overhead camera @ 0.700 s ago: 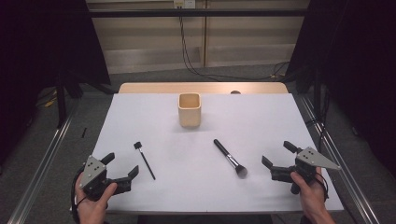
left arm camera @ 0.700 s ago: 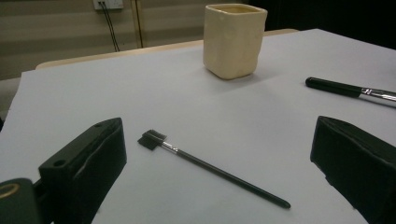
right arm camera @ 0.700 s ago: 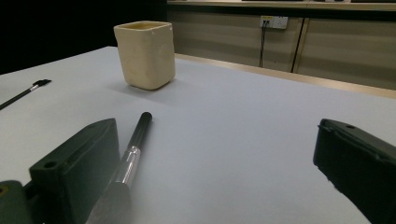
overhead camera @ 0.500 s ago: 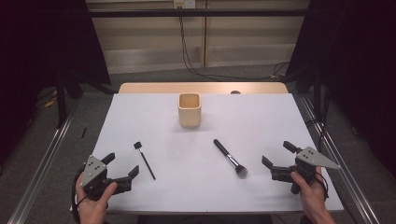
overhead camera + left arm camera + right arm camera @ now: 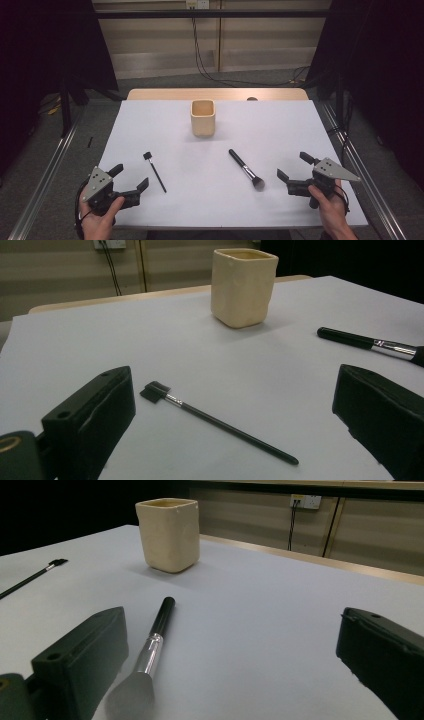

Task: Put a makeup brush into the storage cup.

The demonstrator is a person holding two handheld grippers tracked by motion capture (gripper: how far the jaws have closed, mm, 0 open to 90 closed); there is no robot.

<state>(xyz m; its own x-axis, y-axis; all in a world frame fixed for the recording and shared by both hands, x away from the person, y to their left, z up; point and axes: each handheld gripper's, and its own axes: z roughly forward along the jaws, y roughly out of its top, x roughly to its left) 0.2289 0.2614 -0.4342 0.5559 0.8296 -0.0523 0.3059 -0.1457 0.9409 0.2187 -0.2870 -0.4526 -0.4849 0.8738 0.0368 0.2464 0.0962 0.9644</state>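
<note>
A cream square cup (image 5: pixel 203 117) (image 5: pixel 243 286) (image 5: pixel 168 528) stands upright at the middle back of the white sheet. A thin black brush with a small flat head (image 5: pixel 155 171) (image 5: pixel 215 423) (image 5: pixel 31 578) lies left of centre. A thicker make-up brush with a silver ferrule (image 5: pixel 246 170) (image 5: pixel 151 650) (image 5: pixel 372 342) lies right of centre, bristles toward me. My left gripper (image 5: pixel 130 177) (image 5: pixel 235 440) rests open at the front left, just left of the thin brush, nothing between its jaws. Open and empty too, my right gripper (image 5: pixel 295 167) (image 5: pixel 235 670) sits at the front right, beside the thick brush's bristles.
The white sheet (image 5: pixel 280 130) covers a wooden table whose far edge (image 5: pixel 165 94) shows behind the cup. Metal rails (image 5: pixel 47 170) run along both sides. Cables (image 5: pixel 200 60) hang behind the table against a pale wall.
The left hand and its gripper have shifted slightly toward me and left. The right gripper, cup and both brushes lie as before.
</note>
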